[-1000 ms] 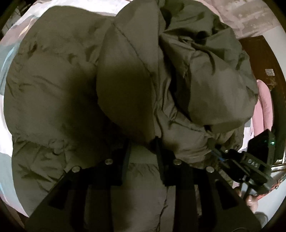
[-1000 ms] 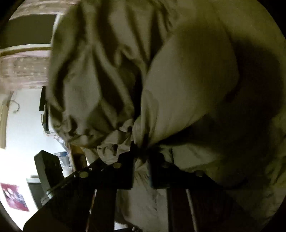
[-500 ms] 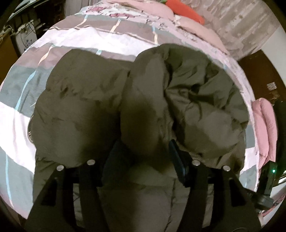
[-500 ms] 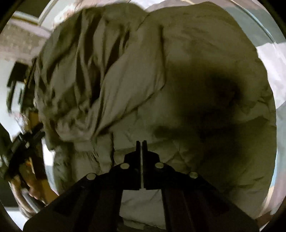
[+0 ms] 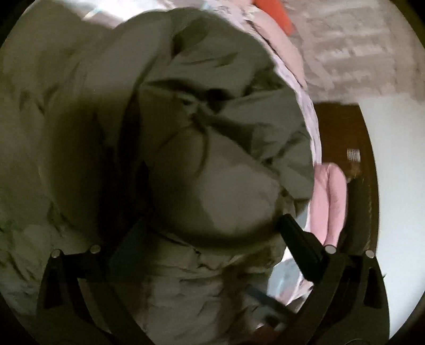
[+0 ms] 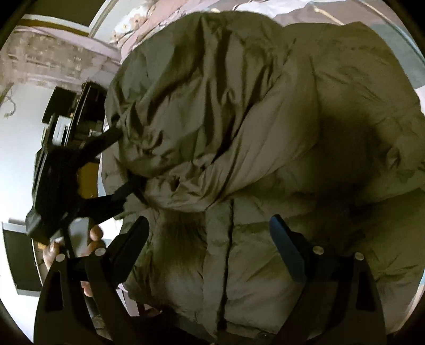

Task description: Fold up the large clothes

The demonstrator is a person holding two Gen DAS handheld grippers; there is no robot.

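A bedroom, dimly lit: a bed (image 5: 305,87) with a pink and pale patchwork cover carries an olive puffer jacket (image 6: 265,148), bunched into a thick mound that fills both wrist views. Nearest the right camera, the right gripper (image 6: 209,236) hangs over the jacket's lower front, its fingers spread wide on either side of the central placket and holding nothing. In the left view, the left gripper (image 5: 204,233) is likewise spread wide, its fingers set either side of a rounded bulge of the padded cloth without pinching it. Seen from the right, that gripper and the hand (image 6: 90,238) carrying it sit at the jacket's left edge. Beyond the mound lie a pink pillow (image 5: 326,201) beside the bed, a red cushion (image 5: 273,13) at the head, dark wooden furniture (image 5: 342,127) and a pale wall. The fold appears part done, a sleeve or side panel heaped over the body, both tools free between grasps. The next move likely calls for fresh holds on an outer edge, taken deep enough that the slippery, springy padding does not spill open.
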